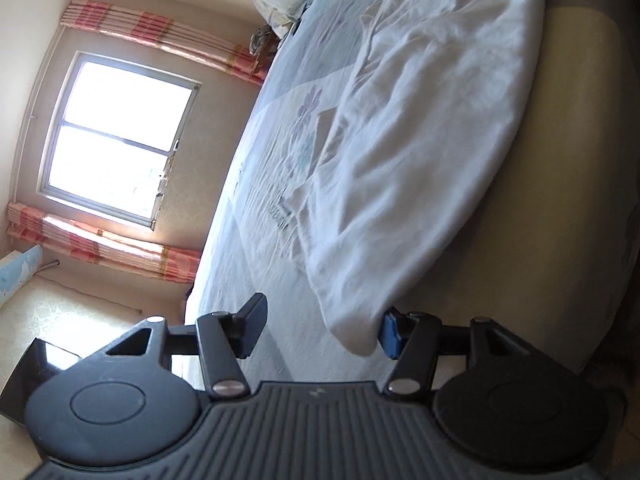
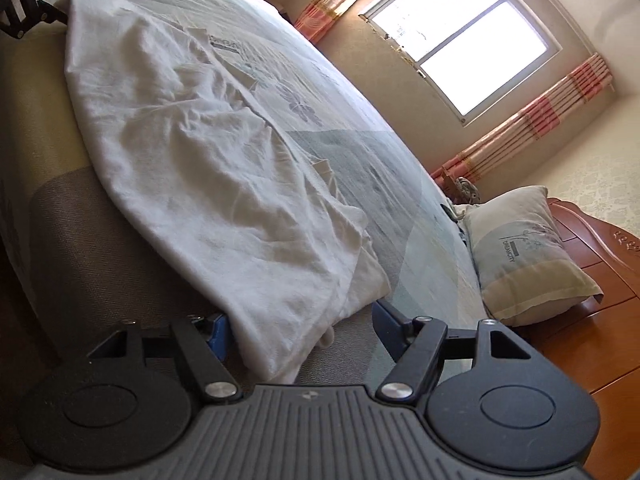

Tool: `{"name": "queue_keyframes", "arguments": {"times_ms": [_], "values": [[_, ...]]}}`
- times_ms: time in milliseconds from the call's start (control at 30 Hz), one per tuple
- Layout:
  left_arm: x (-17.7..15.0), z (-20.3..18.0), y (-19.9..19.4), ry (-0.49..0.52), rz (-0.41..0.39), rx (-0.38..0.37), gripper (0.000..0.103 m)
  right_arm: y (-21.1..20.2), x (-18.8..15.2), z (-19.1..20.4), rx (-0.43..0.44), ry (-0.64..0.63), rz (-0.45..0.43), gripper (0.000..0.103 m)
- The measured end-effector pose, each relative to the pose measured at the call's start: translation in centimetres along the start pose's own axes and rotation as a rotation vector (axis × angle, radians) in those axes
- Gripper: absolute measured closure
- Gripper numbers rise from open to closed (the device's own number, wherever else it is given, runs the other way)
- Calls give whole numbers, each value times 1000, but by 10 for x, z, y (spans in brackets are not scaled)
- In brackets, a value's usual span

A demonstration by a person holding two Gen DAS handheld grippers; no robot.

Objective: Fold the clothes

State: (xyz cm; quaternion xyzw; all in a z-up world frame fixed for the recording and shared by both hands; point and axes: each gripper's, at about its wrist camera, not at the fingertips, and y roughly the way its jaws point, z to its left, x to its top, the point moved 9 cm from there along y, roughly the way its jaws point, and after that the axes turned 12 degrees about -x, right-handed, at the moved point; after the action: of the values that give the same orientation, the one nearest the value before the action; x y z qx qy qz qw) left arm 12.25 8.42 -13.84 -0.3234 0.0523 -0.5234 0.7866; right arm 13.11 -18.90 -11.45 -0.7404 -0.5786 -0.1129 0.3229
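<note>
A white wrinkled garment (image 1: 420,140) (image 2: 200,160) lies spread along the near edge of the bed (image 1: 256,184) (image 2: 372,160), which has a pale blue cover printed with flowers. In the left wrist view, my left gripper (image 1: 322,334) stands open around one end corner of the garment; the cloth rests against the blue pad of the right-hand finger (image 1: 391,336), while the other finger stays clear of it. In the right wrist view, my right gripper (image 2: 302,330) is open around the opposite corner, and the cloth hangs loose between its fingers.
The bed's padded beige and brown side (image 1: 560,168) (image 2: 80,240) drops off beside the garment. A pillow (image 2: 528,256) lies by the wooden headboard (image 2: 592,276). A bright window (image 1: 116,136) (image 2: 460,44) with pink curtains is beyond the bed. The other gripper's black linkage (image 2: 18,4) shows top left.
</note>
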Motion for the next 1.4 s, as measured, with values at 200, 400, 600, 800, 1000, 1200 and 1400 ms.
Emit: {"name": "queue_keyframes", "arguments": {"times_ms": [200,400,600,800,1000,1200,1400], "values": [[-28,61,-21,-104,33,50,44,4,-26,-46,-109,-55,87,24],[28,69,-39,-410,-191,-219,36,-3,-6,-73,-78,91,69,23],[81,23,-9,-579,-250,-491,35,7,56,-33,258,396,-3,19],[36,2,23,-821,-173,-576,32,42,34,2,412,622,142,18],[-8,-3,2,-981,-190,-618,23,21,-12,7,416,735,129,12],[27,35,0,-1041,-269,-690,13,14,1,6,361,711,167,8],[73,60,32,-1120,-333,-735,8,30,40,-20,341,754,79,3]]}}
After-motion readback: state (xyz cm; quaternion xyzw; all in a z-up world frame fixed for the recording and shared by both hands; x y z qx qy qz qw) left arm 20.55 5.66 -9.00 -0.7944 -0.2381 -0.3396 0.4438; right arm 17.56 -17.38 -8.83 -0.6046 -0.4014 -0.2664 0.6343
